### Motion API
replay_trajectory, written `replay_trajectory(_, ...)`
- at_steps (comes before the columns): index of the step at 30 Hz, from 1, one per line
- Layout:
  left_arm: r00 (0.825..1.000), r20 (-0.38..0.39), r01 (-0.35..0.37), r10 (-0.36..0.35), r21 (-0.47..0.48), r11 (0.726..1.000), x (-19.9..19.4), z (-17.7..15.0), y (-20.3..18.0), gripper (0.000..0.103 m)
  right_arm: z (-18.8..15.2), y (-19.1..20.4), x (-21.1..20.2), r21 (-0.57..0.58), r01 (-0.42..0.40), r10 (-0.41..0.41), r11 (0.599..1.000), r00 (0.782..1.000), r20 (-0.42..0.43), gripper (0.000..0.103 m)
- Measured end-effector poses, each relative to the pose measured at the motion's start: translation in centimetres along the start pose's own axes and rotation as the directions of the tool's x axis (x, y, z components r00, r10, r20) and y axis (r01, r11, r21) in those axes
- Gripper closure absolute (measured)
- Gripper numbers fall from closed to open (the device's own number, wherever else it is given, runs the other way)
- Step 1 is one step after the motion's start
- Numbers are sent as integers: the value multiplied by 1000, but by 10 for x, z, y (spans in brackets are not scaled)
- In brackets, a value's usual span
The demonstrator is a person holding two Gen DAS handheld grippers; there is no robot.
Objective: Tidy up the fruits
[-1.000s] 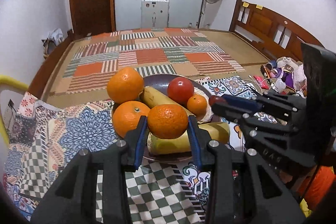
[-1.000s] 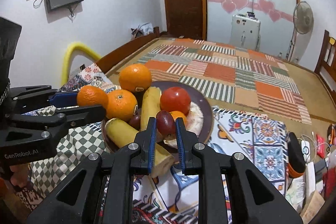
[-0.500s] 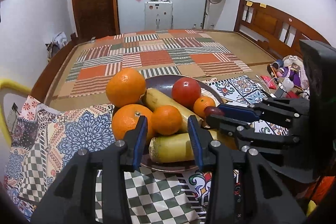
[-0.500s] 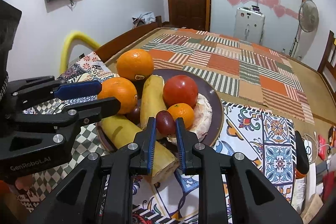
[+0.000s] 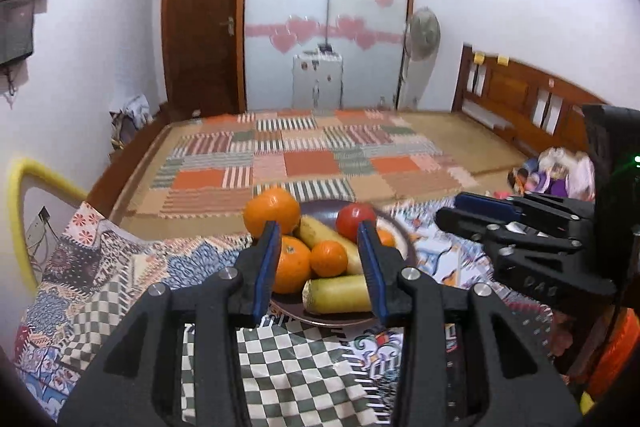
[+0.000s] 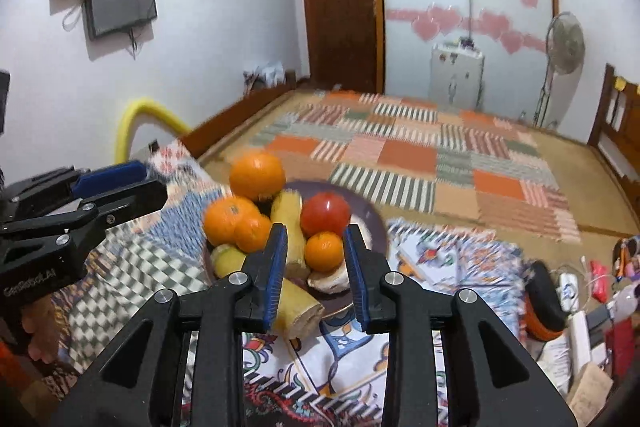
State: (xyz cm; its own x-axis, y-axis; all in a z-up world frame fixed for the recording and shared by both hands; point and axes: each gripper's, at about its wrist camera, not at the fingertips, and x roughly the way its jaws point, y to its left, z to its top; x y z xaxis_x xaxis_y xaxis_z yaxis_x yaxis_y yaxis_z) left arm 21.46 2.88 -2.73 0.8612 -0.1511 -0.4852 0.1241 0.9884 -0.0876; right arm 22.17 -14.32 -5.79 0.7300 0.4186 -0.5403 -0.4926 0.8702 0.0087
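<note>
While both sets of jaws stand open and empty above the near side of the dark round plate (image 6: 368, 211), the fruit sits heaped: big orange (image 6: 257, 175) at the far left, red tomato (image 6: 325, 214), small mandarin (image 6: 324, 251), yellow bananas (image 6: 296, 301). The left gripper (image 5: 320, 267) and right gripper (image 6: 314, 267) hover close together; a careless reach could bump them or roll fruit off the patterned cloth's (image 6: 448, 267) near edge. Open room lies far and right.

Fruit plate (image 6: 372, 223), right hand-held gripper (image 6: 316, 241) empty
</note>
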Motion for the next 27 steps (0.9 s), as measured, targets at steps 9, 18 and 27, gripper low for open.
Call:
replay_trajectory(9,975,219,-47,45,5,999,-102,10,-25,63,10,31,-103,-5,15,-13,1000,969,248,76)
replay_trajectory(18,940,329,-91,87,-3,996,-165,0,-44,44,4,51,-146,18,24,-29,1000,930,367,63)
replay_trajectory(27,926,365,-104,101,-13,995,-190,-16,-44,12,-4,59,-158,47,82,-94,996,906,413,26)
